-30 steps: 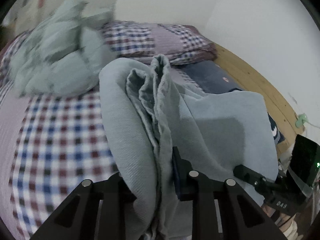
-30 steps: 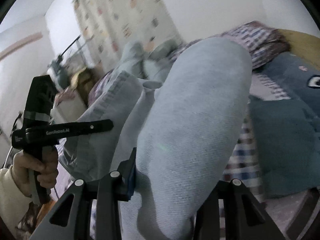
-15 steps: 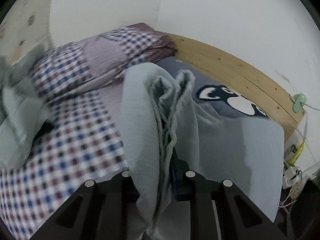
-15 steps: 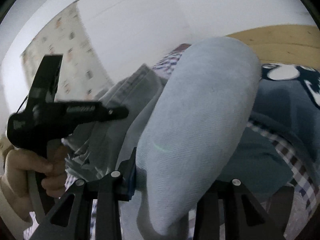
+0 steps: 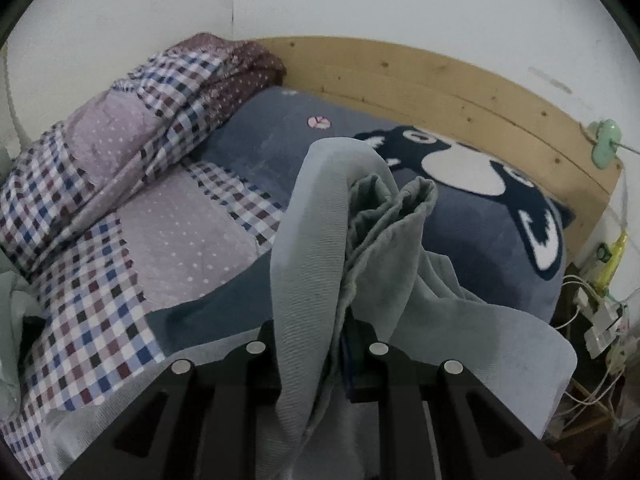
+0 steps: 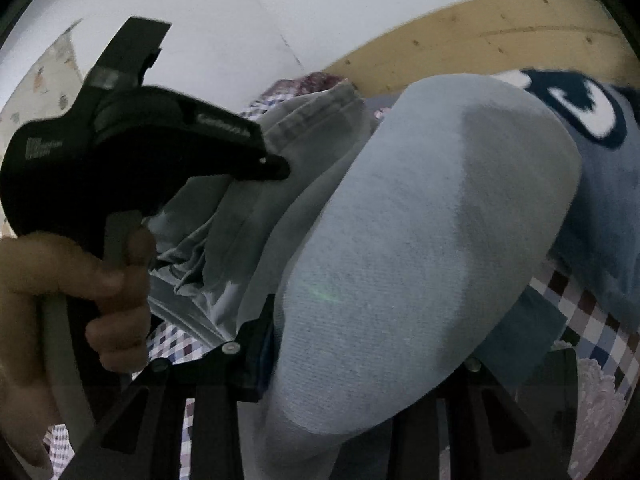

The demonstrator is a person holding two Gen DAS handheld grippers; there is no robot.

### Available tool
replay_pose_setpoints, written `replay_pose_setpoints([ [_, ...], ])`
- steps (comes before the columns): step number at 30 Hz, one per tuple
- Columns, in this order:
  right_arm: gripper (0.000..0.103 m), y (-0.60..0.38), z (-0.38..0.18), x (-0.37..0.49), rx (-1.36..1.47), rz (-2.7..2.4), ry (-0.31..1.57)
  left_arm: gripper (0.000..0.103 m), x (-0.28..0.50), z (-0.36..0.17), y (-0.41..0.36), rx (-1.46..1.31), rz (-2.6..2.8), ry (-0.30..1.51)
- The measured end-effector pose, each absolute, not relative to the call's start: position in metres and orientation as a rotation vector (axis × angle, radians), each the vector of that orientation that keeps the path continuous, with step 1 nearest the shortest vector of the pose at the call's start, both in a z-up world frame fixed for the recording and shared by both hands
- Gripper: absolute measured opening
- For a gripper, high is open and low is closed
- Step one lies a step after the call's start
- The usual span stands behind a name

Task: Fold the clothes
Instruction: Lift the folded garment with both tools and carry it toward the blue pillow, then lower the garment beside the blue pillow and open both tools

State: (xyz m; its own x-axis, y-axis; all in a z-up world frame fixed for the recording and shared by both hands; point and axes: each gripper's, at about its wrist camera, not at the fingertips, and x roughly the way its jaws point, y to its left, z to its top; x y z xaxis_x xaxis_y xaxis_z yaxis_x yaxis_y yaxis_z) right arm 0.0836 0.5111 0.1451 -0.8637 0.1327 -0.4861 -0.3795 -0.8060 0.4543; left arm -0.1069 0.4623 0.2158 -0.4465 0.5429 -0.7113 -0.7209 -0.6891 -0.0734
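Observation:
A pale grey-blue garment point(image 5: 316, 248) hangs bunched in folds between the jaws of my left gripper point(image 5: 316, 344), which is shut on it above the bed. Its lower part drapes to the right point(image 5: 492, 344). In the right wrist view the same garment point(image 6: 420, 240) bulges over my right gripper point(image 6: 352, 364), shut on it, and hides the right finger. The left gripper's black body point(image 6: 132, 148) shows at the left of that view, held by a hand point(image 6: 76, 280), with the cloth's hem gathered at its tip.
Below lies a bed with a checked purple quilt point(image 5: 120, 280) and a rolled checked quilt point(image 5: 132, 128) at the back left. A blue pillow with a cartoon face point(image 5: 480, 184) rests against the wooden headboard point(image 5: 440, 76). Cables and plugs point(image 5: 600, 320) sit at the right.
Both grippers have swung with the garment toward the headboard and the pillow. The pile of clothes at the left has left the view. The left gripper looks closer in the right wrist view.

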Motion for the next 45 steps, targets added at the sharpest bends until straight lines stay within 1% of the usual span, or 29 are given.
replay_pose_setpoints([
  [11, 0.037, 0.552, 0.104, 0.083, -0.722, 2.629, 0.911, 0.017, -0.125, 0.176, 0.483, -1.009, 2.188, 0.343],
  [15, 0.038, 0.559, 0.1, 0.087, -0.737, 2.609, 0.877, 0.017, -0.132, 0.167, 0.483, -1.008, 2.175, 0.359],
  [19, 0.038, 0.561, 0.103, 0.095, -0.744, 2.586, 0.838, 0.017, -0.134, 0.168, 0.484, -0.979, 2.174, 0.356],
  [23, 0.038, 0.525, 0.098, 0.091, -0.736, 2.561, 0.798, 0.017, -0.132, 0.17, 0.488, -0.937, 2.171, 0.366],
  [27, 0.042, 0.523, 0.102, 0.093, -0.787, 2.514, 0.832, 0.018, -0.135, 0.166, 0.491, -0.941, 2.168, 0.37],
  [29, 0.045, 0.528, 0.1, 0.081, -0.811, 2.459, 0.942, 0.021, -0.143, 0.166, 0.487, -0.965, 2.166, 0.351],
  [30, 0.046, 0.534, 0.099, 0.086, -0.811, 2.425, 1.002, 0.027, -0.148, 0.166, 0.484, -0.974, 2.166, 0.333],
  [32, 0.046, 0.537, 0.101, 0.099, -0.787, 2.38, 1.051, 0.036, -0.156, 0.171, 0.474, -0.97, 2.189, 0.277],
  [34, 0.046, 0.533, 0.104, 0.108, -0.756, 2.359, 1.03, 0.052, -0.162, 0.181, 0.46, -0.931, 2.234, 0.202],
  [35, 0.046, 0.528, 0.107, 0.114, -0.739, 2.354, 1.001, 0.057, -0.164, 0.186, 0.454, -0.91, 2.253, 0.167],
  [36, 0.046, 0.521, 0.111, 0.121, -0.721, 2.35, 0.966, 0.065, -0.165, 0.19, 0.447, -0.893, 2.267, 0.138],
  [37, 0.046, 0.514, 0.114, 0.127, -0.703, 2.345, 0.932, 0.068, -0.166, 0.195, 0.44, -0.876, 2.28, 0.109],
  [41, 0.047, 0.491, 0.148, 0.145, -0.552, 2.395, 0.763, 0.068, -0.159, 0.201, 0.434, -0.826, 2.26, 0.12],
  [42, 0.051, 0.487, 0.157, 0.148, -0.493, 2.427, 0.703, 0.069, -0.153, 0.2, 0.435, -0.806, 2.238, 0.132],
  [43, 0.055, 0.483, 0.163, 0.149, -0.441, 2.466, 0.655, 0.074, -0.15, 0.197, 0.437, -0.797, 2.215, 0.146],
  [44, 0.062, 0.479, 0.166, 0.148, -0.397, 2.514, 0.609, 0.077, -0.147, 0.195, 0.439, -0.79, 2.191, 0.161],
  [45, 0.063, 0.476, 0.166, 0.143, -0.387, 2.561, 0.55, 0.079, -0.144, 0.188, 0.443, -0.789, 2.18, 0.189],
])
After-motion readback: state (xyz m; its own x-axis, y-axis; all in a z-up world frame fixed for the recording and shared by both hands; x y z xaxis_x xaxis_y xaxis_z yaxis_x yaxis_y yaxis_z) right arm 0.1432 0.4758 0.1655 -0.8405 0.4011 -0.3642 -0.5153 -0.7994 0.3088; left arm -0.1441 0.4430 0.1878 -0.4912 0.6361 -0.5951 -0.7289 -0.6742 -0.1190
